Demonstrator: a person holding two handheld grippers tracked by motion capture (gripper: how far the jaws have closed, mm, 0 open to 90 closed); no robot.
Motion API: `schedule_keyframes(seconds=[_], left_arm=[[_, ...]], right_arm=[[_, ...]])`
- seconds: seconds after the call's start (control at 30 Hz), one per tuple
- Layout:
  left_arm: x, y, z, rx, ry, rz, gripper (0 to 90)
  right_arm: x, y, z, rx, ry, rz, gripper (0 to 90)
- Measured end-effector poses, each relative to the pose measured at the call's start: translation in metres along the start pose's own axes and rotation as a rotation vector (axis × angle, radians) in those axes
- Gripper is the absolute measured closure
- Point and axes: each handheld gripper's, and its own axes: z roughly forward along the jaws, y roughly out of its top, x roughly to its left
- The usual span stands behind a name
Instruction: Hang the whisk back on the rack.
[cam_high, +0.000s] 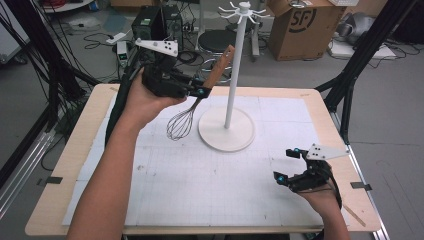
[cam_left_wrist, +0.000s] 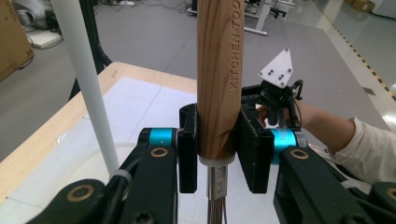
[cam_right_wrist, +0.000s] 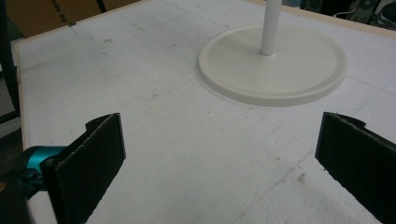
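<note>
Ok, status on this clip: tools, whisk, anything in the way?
Left tool shut on whisk handle, whisk lifted off table. Right tool open, empty, low over the mat. White hook stand just beyond whisk, pole close by.

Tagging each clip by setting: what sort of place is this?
Probably a lab or workshop, not a kitchen: a gridded test table, cables on the concrete floor, a cardboard box and black frame struts.

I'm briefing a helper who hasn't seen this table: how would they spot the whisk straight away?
Find the tall white stand with a round base at the far middle of the table. Just left of its pole, the left gripper clamps a whisk above the white mat. It is the one utensil there: a brown wooden handle pointing up and a wire balloon hanging below.
</note>
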Motion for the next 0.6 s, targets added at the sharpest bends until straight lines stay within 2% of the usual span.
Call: schedule_keyframes(seconds=[0.13, 0.27, 0.37, 0.6], left_arm=[[0.005, 0.009, 0.003, -0.005, 0.011, -0.011, 71.3], [0.011, 0.019, 0.005, 0.023, 0.039, -0.007, 71.3], [0.014, 0.026, 0.004, -0.006, 0.047, -0.013, 71.3], [0.024, 0.032, 0.008, -0.021, 0.066, -0.034, 71.3]], right_arm=[[0.0, 0.0, -0.001, 0.0, 0.0, 0.001, 0.7], [0.0, 0.0, -0.001, -0.002, 0.001, 0.0, 0.7], [0.0, 0.0, -0.002, -0.003, 0.005, 0.004, 0.7], [-0.001, -0.001, -0.002, -0.005, 0.005, 0.007, 0.7]])
